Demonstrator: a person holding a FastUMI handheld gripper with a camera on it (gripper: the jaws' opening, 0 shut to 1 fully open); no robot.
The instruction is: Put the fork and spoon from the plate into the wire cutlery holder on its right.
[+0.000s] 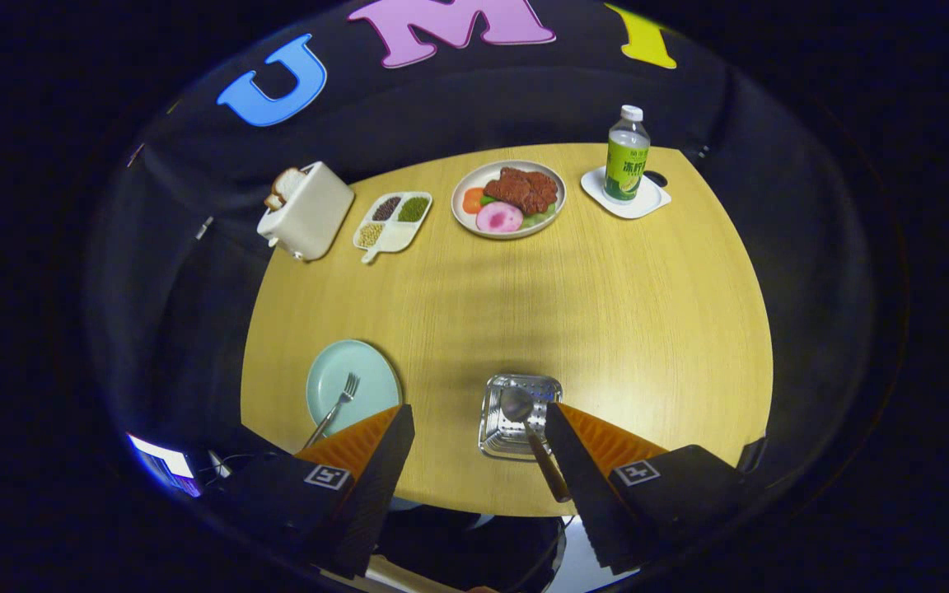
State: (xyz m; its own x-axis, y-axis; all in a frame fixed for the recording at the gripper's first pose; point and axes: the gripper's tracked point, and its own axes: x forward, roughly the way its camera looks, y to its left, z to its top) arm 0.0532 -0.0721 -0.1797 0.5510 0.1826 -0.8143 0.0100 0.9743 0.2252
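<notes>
Spoon already sitting in the wire cutlery holder, just right of the plate. Fork left on that plate, handle angled toward gripper, fingers wide apart, holding nothing.

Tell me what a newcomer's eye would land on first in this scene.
Probably the spoon, leaning out of the wire cutlery holder between the open gripper fingers, close to one of them. Next, the fork lying on the pale plate beside the other finger. Beyond them, a plate of food brightens the table's far side.
</notes>
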